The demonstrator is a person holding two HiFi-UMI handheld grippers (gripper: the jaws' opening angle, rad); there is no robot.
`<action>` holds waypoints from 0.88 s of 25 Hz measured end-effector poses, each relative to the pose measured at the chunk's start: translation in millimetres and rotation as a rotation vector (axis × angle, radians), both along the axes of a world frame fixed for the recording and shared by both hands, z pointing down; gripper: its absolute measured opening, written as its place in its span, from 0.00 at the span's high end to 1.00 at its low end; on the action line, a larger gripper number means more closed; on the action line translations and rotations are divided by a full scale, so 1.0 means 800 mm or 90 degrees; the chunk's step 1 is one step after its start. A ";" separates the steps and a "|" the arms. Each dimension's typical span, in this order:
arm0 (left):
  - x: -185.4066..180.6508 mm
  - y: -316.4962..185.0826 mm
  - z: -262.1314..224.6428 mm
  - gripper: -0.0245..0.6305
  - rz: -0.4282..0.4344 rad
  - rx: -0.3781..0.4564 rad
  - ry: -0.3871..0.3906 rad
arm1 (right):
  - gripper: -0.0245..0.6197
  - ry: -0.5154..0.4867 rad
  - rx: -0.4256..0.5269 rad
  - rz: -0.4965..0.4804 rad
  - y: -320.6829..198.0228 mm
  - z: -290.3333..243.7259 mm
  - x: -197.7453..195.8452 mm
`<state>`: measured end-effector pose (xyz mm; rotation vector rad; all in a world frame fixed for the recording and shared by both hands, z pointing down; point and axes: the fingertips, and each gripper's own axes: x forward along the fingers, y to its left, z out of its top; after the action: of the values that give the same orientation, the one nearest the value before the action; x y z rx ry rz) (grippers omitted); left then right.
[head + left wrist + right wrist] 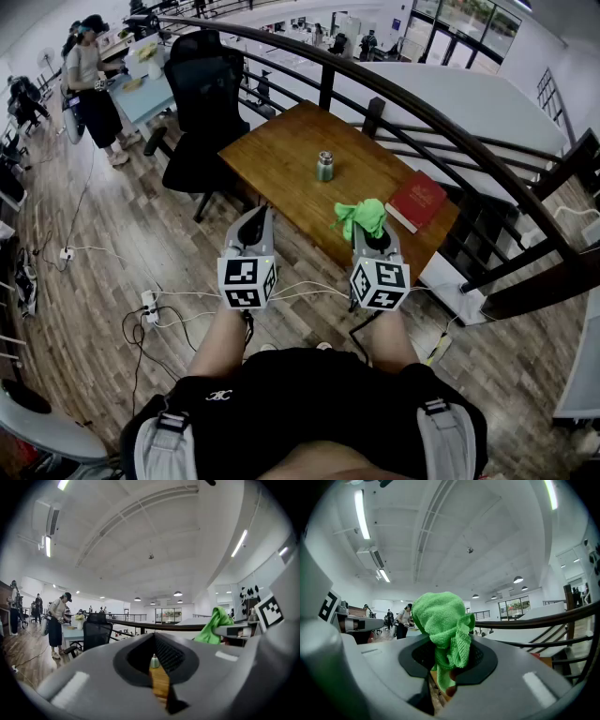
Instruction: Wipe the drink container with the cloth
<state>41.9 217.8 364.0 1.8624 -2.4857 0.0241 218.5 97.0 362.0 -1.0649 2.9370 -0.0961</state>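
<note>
Standing upright near the middle of the wooden worktop (281, 155), the drink container (324, 166) is a small greenish metal cylinder with a paler cap, well apart from both claws. A flat red book (417, 200) lies at its four o'clock, and a black high-backed office chair (202, 94) sits at its ten o'clock, off the worktop's edge. The left claw (251, 223) is closed tight with nothing in it. Through the slit between its ribbed black pads, the left gripper view shows the container's top and a strip of the plank surface. The right claw (372, 236) is clamped on the cloth (361, 217), a bright green terry rag bunched in a lump above the jaws, with a tail hanging between them. The right gripper view shows its looped pile up close. Only the head view shows both claws side by side at the container's six o'clock.
</note>
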 end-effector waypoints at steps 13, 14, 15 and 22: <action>-0.056 0.058 -0.005 0.89 0.002 0.011 0.016 | 0.82 -0.009 -0.004 0.000 0.057 -0.007 -0.052; -0.062 0.064 -0.005 0.89 0.003 0.012 0.015 | 0.82 -0.009 -0.004 0.001 0.063 -0.007 -0.058; -0.068 0.070 -0.005 0.89 0.005 0.013 0.014 | 0.82 -0.009 -0.005 0.001 0.069 -0.006 -0.064; -0.101 0.105 0.013 0.89 0.011 0.011 0.015 | 0.82 -0.004 -0.011 0.004 0.113 0.009 -0.097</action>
<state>-39.2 302.1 374.0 1.8795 -2.4620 -0.0188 141.1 187.0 368.8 -1.0730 2.9329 -0.1241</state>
